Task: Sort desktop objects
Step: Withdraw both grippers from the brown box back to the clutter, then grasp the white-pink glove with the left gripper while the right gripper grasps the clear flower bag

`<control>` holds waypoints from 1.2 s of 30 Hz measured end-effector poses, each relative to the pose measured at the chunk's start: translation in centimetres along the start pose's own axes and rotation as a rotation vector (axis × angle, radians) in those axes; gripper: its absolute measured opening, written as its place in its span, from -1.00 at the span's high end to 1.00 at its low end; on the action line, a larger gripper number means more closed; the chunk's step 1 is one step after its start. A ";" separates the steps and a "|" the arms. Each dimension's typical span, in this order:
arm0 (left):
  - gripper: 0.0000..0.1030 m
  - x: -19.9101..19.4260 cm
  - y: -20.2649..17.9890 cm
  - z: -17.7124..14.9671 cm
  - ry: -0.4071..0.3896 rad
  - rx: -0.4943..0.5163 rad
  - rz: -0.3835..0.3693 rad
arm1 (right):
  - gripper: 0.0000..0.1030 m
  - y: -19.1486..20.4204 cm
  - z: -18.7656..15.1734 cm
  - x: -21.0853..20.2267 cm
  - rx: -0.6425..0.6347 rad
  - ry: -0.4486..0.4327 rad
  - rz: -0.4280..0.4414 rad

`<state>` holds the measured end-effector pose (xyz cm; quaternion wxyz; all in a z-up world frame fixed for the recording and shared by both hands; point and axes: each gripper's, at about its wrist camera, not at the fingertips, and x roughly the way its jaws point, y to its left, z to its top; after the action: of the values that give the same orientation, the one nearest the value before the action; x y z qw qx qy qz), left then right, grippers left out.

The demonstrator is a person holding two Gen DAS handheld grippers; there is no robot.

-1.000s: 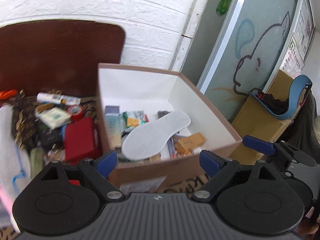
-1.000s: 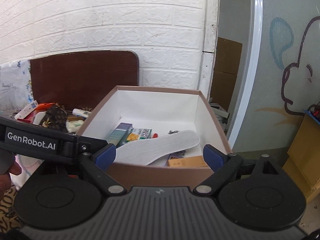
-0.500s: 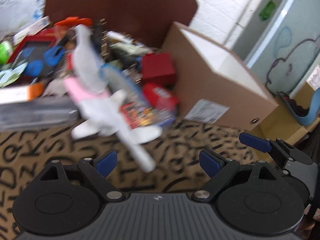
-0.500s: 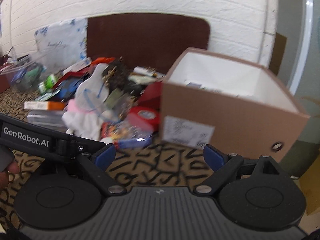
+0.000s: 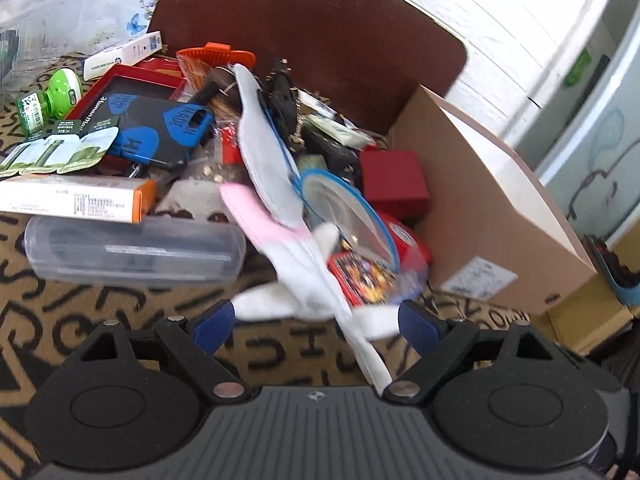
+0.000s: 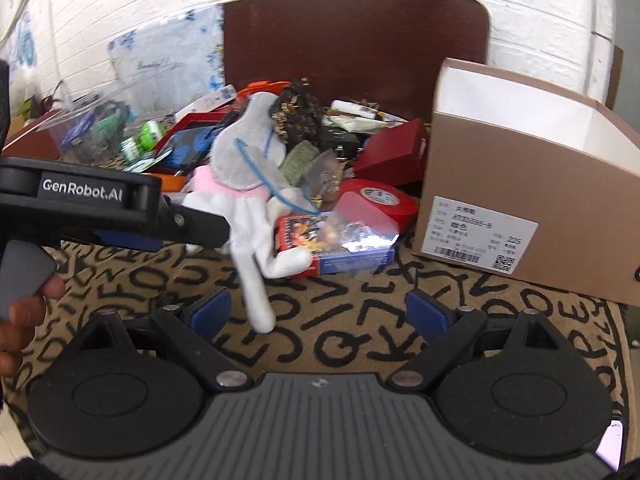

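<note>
Honestly, both the left gripper (image 5: 316, 320) and right gripper (image 6: 318, 312) are spread wide holding nothing, and that floppy white glove (image 6: 248, 216) draped off the pile's near edge, left of the cardboard box (image 6: 520, 184), looks light and limp, so I'd pinch its pink cuff.

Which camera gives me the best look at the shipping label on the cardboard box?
Right wrist: the shipping label faces the camera, with barcode and QR code distinct. Left wrist shows the same label small, blurred and skewed on the cardboard box.
</note>
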<state>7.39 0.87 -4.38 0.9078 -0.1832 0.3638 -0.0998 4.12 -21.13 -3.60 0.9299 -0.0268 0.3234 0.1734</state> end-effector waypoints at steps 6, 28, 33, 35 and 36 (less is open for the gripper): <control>-0.46 1.7 0.2 0.8 0.012 -0.019 -0.023 | -0.78 -1.7 0.7 1.1 0.088 -0.031 -0.040; 0.84 0.6 0.4 -0.7 0.081 0.102 -0.116 | -0.51 -4.1 1.9 8.3 0.271 -0.012 0.015; 0.80 1.1 0.0 -0.8 0.082 0.096 -0.105 | -0.09 -4.4 1.8 7.7 0.272 -0.018 0.021; 0.66 1.3 -0.3 -0.7 0.084 0.100 -0.107 | -0.02 -4.3 1.7 7.4 0.263 -0.020 0.016; 0.50 1.4 -0.4 -0.7 0.082 0.099 -0.106 | 0.01 -4.2 1.6 7.3 0.260 -0.023 0.014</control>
<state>7.88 -0.09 -5.56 0.8936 -0.1528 0.3849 -0.1732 11.81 -22.62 -7.01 0.9278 0.0983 0.3328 0.1370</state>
